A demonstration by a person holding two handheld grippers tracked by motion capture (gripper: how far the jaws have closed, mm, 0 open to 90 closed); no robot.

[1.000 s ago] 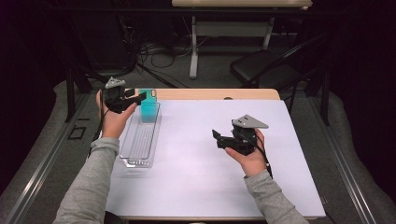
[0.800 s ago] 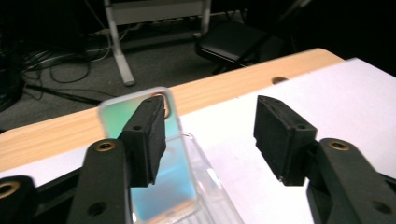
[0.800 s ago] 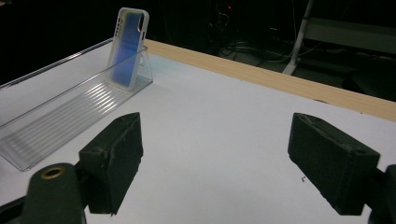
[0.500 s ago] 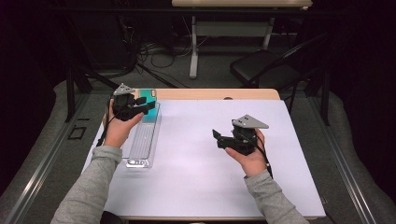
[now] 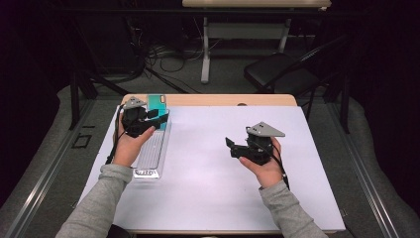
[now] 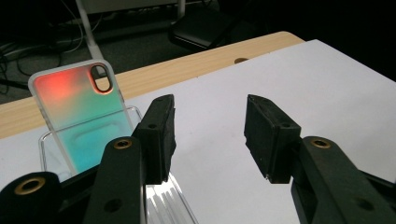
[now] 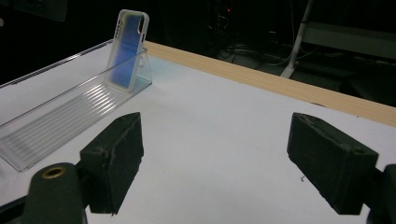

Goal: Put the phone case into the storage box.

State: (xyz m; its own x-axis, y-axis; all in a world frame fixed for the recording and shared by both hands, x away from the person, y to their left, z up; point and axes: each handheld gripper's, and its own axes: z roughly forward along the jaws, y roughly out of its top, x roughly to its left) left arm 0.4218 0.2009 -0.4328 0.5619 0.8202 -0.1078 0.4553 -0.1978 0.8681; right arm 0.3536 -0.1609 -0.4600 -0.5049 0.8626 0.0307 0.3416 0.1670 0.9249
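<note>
One white-covered worktop (image 5: 208, 198) carries one long clear ribbed tray (image 5: 151, 153). One teal phone case (image 6: 84, 116) stands upright at the tray's far end. The left tongs (image 5: 161, 117), just beside the case, have just been narrowing, nothing between them. The right tongs (image 5: 229, 147) gape empty, well apart.

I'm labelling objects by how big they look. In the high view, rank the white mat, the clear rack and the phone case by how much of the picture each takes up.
1. White mat, by far the largest.
2. Clear rack.
3. Phone case, smallest, though the left gripper hides part of it and it stands farthest from the camera.
</note>
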